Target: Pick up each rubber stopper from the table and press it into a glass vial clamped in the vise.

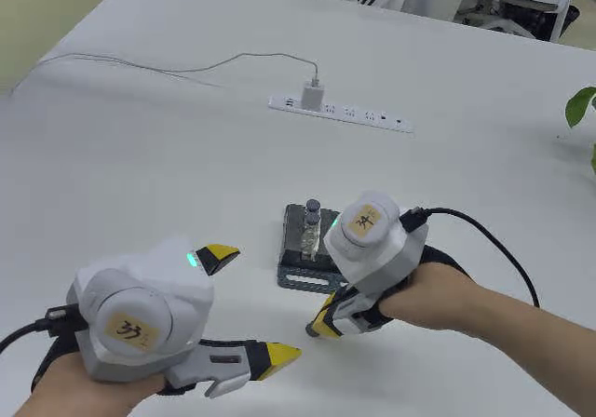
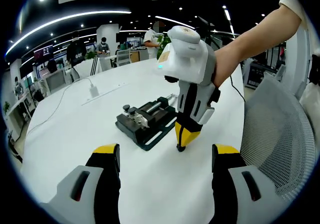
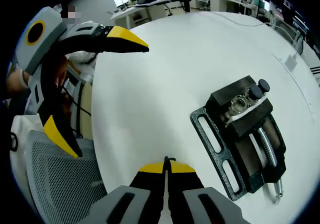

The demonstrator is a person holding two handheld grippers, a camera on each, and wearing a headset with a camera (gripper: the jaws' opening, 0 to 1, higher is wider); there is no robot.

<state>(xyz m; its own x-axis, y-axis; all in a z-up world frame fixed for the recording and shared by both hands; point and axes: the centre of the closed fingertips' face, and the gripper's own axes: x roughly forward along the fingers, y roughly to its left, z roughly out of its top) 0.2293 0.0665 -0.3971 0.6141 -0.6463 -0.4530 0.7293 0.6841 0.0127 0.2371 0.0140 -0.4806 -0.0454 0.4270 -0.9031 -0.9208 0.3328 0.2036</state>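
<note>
Closest to the headset, the left tongs (image 1: 251, 302), a white body with black jaws tipped in yellow, are spread wide with nothing between them, held low over the white surface (image 1: 140, 166). Just beyond, a hand (image 1: 438, 296) grips the right tongs (image 1: 319, 326) pointing straight down. Their jaws are pressed together on nothing, and the yellow tip sits at or just above the surface, right beside the near end of the dark metal vise (image 1: 296, 275). Small clear glass vials (image 1: 309, 240) stand upright, clamped in the vise. The one farthest from the person wears a dark grey rubber stopper (image 1: 313, 206). In the right gripper view one vial mouth (image 3: 239, 104) looks open, though I can't tell how many are capped. Well behind, a white power strip (image 1: 340, 113) lies on the surface with a white charger (image 1: 311, 94) plugged in and its thin cable (image 1: 140, 63) trailing off to the left
</note>
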